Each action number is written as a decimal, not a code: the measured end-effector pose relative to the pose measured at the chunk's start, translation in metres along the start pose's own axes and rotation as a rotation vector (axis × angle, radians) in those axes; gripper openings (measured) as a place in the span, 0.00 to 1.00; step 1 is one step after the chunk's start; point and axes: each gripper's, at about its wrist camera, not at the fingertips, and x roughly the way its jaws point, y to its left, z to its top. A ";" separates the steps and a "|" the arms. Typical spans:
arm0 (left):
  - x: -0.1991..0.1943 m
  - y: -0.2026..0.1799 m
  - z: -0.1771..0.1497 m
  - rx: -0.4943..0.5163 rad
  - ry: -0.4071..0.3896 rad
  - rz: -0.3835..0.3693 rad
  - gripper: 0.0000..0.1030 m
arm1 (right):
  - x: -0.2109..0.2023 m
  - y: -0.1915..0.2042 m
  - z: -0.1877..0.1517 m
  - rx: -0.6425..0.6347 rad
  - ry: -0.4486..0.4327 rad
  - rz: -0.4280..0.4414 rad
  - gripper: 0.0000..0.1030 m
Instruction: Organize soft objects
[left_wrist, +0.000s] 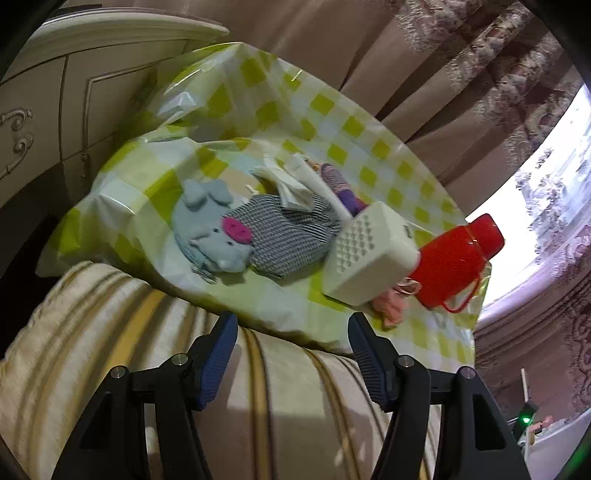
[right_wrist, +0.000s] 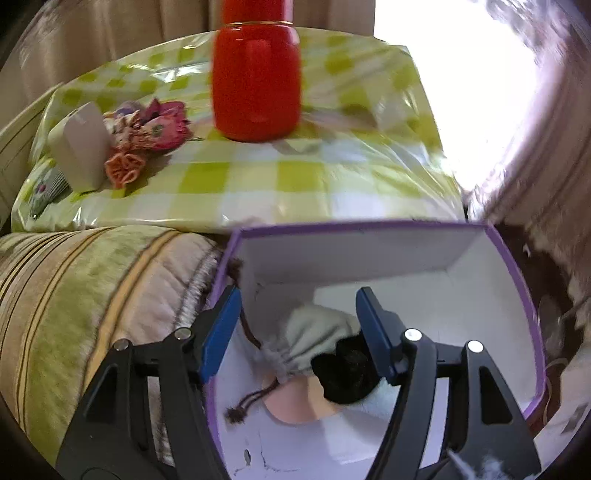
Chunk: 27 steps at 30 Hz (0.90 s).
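Left tool (left_wrist: 293, 332): spread, empty, short of the grey plush mouse (left_wrist: 216, 232) on the checked worktop (left_wrist: 258, 92).
Right tool (right_wrist: 297, 310): spread, empty, over the purple box (right_wrist: 517, 266) holding a drawstring pouch (right_wrist: 314, 332).
Risk: reaching for the mouse could knock over the red flask (left_wrist: 454, 266) nearby.

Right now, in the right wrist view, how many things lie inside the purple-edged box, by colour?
Beige: 1, pouch
Black: 1, soft item
Pink: 1, round piece
Total: 3 in the box
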 end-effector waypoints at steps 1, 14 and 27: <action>0.002 0.003 0.004 -0.003 0.005 0.008 0.61 | -0.001 0.006 0.004 -0.024 -0.001 0.002 0.66; 0.028 -0.003 0.056 0.047 0.010 0.026 0.61 | 0.000 0.050 0.041 -0.245 -0.021 -0.014 0.69; 0.068 -0.008 0.092 0.019 0.054 0.004 0.61 | 0.004 0.065 0.037 -0.615 0.043 -0.050 0.71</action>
